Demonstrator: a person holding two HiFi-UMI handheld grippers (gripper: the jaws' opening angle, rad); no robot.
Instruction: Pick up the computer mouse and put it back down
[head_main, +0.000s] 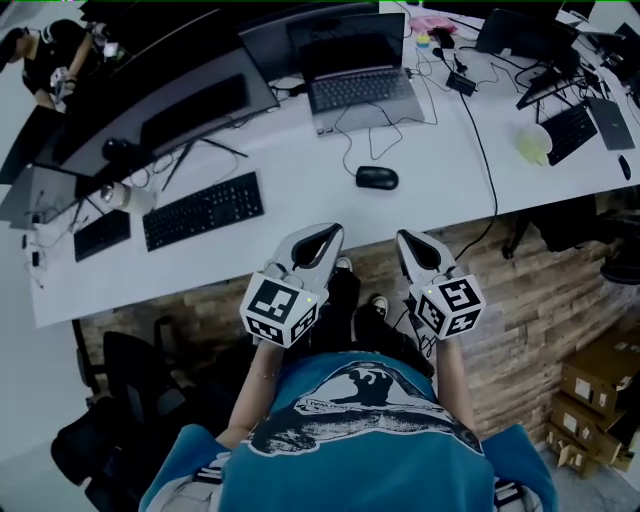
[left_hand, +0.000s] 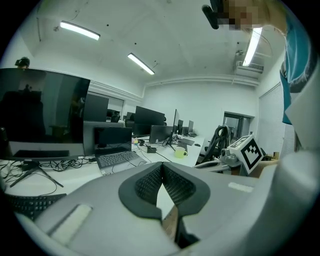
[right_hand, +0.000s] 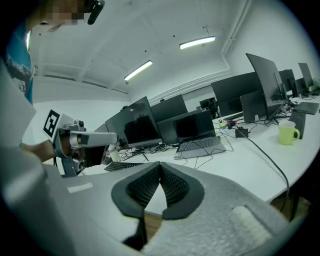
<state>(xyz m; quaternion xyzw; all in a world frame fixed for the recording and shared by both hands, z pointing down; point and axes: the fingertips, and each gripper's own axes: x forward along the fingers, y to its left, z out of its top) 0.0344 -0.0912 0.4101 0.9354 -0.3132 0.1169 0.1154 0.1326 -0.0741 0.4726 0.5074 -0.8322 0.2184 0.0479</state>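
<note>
The left gripper (head_main: 322, 238) and right gripper (head_main: 408, 245) hover near the desk (head_main: 300, 215) edge, jaws closed and empty, the mouse (head_main: 377, 177) lying beyond them.

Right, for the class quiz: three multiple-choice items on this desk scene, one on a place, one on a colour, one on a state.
1. The computer mouse lies: A) on the white desk, in front of the laptop; B) on the laptop's keys; C) on the floor.
2. The mug is: A) red; B) yellow-green; C) black.
3. The left gripper and right gripper are: A) shut, empty; B) wide open; C) shut on the mouse.
Key: A, the head view shows it on the desktop; B, plain in the right gripper view; A, each gripper's own view shows its jaws together, nothing between.
</note>
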